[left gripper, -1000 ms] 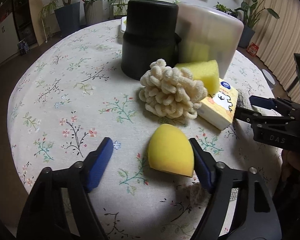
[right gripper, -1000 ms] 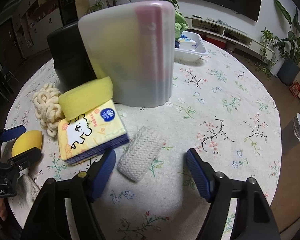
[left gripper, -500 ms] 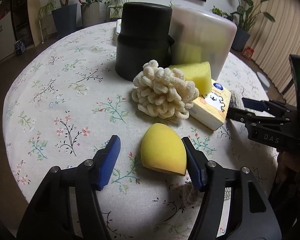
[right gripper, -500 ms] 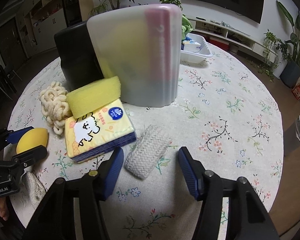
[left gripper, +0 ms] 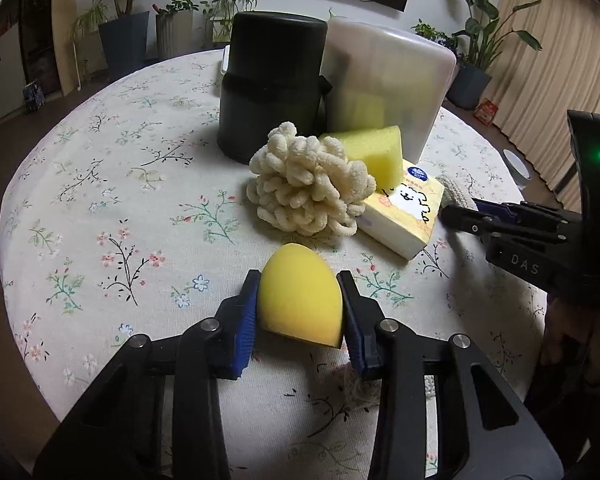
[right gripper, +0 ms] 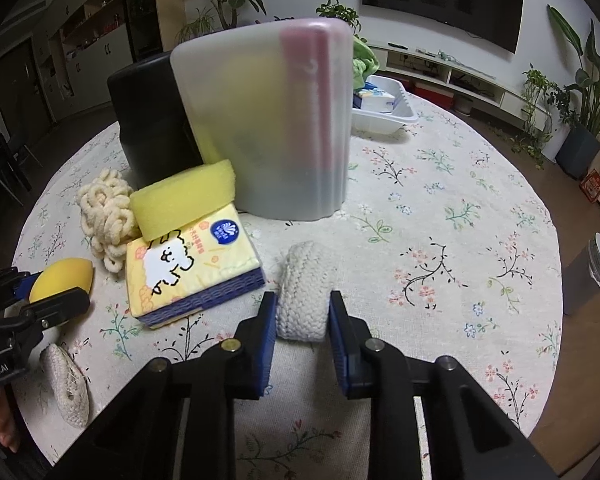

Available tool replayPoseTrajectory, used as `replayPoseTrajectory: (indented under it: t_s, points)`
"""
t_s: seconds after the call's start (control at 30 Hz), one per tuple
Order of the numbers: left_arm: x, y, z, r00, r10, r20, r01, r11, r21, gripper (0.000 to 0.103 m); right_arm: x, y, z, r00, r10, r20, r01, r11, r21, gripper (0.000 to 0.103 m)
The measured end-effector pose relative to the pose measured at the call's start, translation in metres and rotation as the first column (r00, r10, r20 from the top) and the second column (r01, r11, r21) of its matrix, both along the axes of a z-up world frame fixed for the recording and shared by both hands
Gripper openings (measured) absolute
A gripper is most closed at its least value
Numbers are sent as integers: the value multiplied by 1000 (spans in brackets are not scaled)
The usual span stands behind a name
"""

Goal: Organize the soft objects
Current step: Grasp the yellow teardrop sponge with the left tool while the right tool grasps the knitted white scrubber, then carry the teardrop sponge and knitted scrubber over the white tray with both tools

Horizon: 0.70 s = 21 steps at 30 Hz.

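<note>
Two grippers work at the near edge of a round table (left gripper: 80, 168) under a flowered cloth. Closest in the left wrist view, the left gripper (left gripper: 300, 300) has just been closing and its blue pads now press both sides of a yellow egg-shaped sponge (left gripper: 300, 300), which sits on the cloth with its flat cut end toward the camera. In the right wrist view the right gripper (right gripper: 303, 312) has likewise just been closing and clenches a cream knit roll (right gripper: 303, 292), squeezed narrow between the pads and lying on the cloth. Low at the left of that view, just beside the left gripper, lies a small rope-like bundle (right gripper: 66, 388). Just beyond the knit roll, to its left, sits a yellow tissue pack (right gripper: 188, 268) with a white cartoon animal, and a yellow sponge block (right gripper: 184, 200) rests on its far end. Touching the block on the left is a cream loop-yarn ball (left gripper: 308, 188), a little beyond the egg sponge. Behind these stand a black bin (left gripper: 272, 84) and, touching its right side, a frosted bin (right gripper: 260, 120) with yellow and pink shapes showing through its wall. Farther back on the table sits a white tray (right gripper: 388, 116) holding small things. Potted plants (left gripper: 128, 20) line the far wall.
</note>
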State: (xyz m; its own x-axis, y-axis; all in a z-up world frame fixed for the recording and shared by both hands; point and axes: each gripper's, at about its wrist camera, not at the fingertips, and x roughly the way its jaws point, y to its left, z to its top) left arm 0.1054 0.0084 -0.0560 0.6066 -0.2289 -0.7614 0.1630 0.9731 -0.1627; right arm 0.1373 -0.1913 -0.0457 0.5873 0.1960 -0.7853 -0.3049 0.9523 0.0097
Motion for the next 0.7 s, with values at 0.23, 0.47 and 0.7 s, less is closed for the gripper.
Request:
replayPoseTrajectory:
  t_s: [0.23,0.47,0.7]
  points:
    - [-8,0,6,1000,11,11,-11,1000,5,35,-7,-2,3,1000,-3,6,3,1000,4,26]
    - [-11,3,18,1000,10,26,-10,1000,14,35,-21,-6,11,1000,11,-2,-11,1000,19,26]
    - [-14,15,32,999,20,41,-20,1000,10,35,-37,-17,32,999,44,-15,-43,998,40,26]
